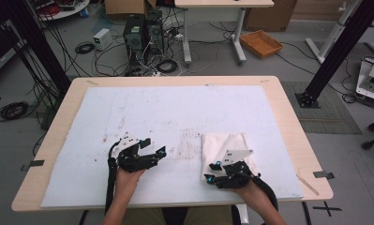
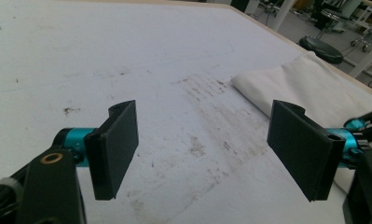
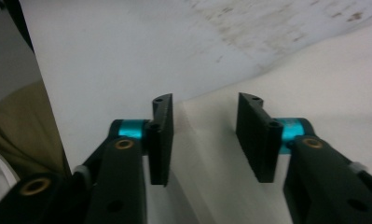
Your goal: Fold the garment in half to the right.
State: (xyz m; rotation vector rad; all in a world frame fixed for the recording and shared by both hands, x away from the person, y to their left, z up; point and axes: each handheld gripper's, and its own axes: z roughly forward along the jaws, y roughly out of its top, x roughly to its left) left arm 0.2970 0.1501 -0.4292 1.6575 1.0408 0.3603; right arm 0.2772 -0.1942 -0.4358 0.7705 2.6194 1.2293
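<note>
A folded white cloth (image 1: 222,143) lies on the white sheet (image 1: 175,108) at the front right. My right gripper (image 1: 211,171) is at the cloth's near left corner, open. In the right gripper view its jaws (image 3: 205,102) straddle that corner of the cloth (image 3: 323,74) without pinching it. My left gripper (image 1: 155,146) hovers low over the sheet to the cloth's left, open and holding nothing. In the left gripper view its jaws (image 2: 204,116) stand wide apart over a stained patch, with the cloth (image 2: 305,79) off to the right.
The sheet covers most of a wooden table (image 1: 287,117). Brown stains (image 1: 189,143) mark the sheet between the grippers. Beyond the far edge are computer towers (image 1: 140,33), cables and an orange tray (image 1: 261,43) on the floor.
</note>
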